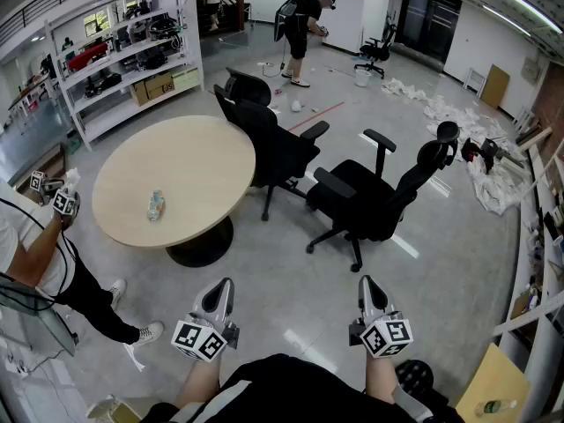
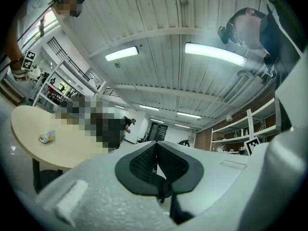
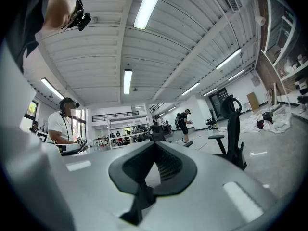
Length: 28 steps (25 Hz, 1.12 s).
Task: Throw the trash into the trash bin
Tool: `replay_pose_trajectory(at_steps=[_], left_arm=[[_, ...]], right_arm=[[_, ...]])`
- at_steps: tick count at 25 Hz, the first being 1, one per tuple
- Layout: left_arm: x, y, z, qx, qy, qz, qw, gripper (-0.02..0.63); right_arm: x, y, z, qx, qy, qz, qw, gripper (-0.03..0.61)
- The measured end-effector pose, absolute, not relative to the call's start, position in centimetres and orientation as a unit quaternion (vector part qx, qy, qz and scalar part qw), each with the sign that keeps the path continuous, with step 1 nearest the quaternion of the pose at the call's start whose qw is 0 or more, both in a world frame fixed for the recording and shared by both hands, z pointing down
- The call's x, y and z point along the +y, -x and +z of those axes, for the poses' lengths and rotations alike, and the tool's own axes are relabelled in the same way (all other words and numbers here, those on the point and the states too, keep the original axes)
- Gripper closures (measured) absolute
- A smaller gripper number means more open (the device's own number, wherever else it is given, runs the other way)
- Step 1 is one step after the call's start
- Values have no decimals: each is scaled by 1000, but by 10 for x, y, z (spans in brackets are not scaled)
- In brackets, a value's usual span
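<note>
Head view: the left tool and the right tool are held side by side low in the frame, both over bare grey floor and pointing towards the round table; each carries its cube of square markers.

The crumpled piece of trash lies on the light wooden top of the table, near the edge closest to the left tool, with nothing else on the table; it is well apart from both tools.

Two black office chairs stand beside the table; the nearer chair is ahead of the right tool, and the second chair is drawn up against the table's right side. A person in a white top stands at the left of the table; a white shelving rack lines the far wall; crumpled white sheeting is strewn along the floor at the far right.

Left gripper view: the left tool is clenched, its dark pads meeting with nothing between them; the trash shows small on the tabletop off to the left.

Right gripper view: the right tool is likewise clenched and empty; the nearer chair stands to its right.
</note>
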State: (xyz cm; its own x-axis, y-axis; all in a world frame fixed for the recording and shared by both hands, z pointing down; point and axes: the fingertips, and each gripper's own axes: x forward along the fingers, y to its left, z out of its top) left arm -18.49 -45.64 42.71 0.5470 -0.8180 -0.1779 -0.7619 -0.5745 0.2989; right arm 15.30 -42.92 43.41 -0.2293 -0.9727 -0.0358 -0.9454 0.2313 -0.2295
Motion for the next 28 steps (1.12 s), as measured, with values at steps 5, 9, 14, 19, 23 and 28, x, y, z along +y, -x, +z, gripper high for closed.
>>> replay_pose_trajectory(at_steps=[5,9,14,19,23,28], left_arm=[[-457,181,428,-456,-874,-136,102,612],[-455,175,428,-452,-876,-135,105,612],[-454,172,430,-444,-880,-130,108,612],[-453,175,431,-434,-884,-136,105,614],[-454,179,419,-421,-893,-133,89,612],[-449,170,418,-374,-912,-132,105,612]], right_arm=[[-426,-154,439,780,615,-85,79,575],[-422,-160,441,778,618,-86,73,575],[-417,-161,440,778,618,-88,78,575],[-410,-160,432,770,623,-91,104,574],[-402,-153,421,759,638,-80,104,574],[-371,-150,411,732,670,-75,94,574]])
